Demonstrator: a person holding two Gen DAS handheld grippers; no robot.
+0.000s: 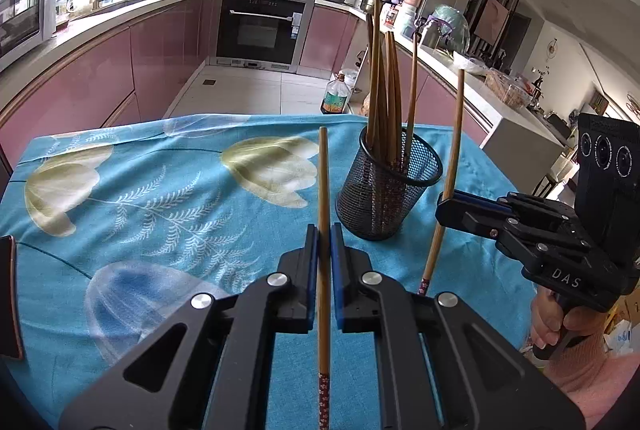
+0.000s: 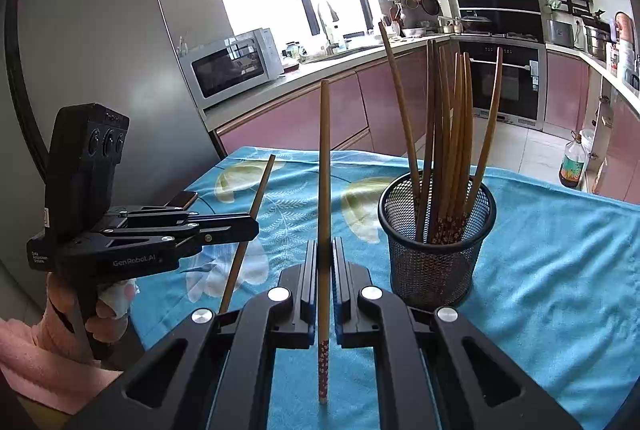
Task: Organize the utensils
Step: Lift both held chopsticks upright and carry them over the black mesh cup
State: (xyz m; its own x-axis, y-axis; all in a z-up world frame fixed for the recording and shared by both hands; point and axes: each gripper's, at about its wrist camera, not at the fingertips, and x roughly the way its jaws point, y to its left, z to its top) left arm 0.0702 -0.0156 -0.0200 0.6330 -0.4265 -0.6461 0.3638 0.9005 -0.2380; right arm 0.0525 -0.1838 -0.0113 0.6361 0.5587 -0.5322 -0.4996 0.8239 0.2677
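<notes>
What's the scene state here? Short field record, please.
surface: table under blue floral cloth
holder: black mesh cup, upright, holds a bunch of chopsticks
left gripper: shut on one chopstick, upright
right gripper: shut on one chopstick, upright
loose on cloth: phone at left edge

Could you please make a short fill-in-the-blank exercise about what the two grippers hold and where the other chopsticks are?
1. Each gripper, left gripper and right gripper, is shut on one ____.
2. The other chopsticks stand in a black mesh ____.
3. The mesh holder stands on a ____ flowered tablecloth.

Missing words: chopstick; holder; blue
</notes>
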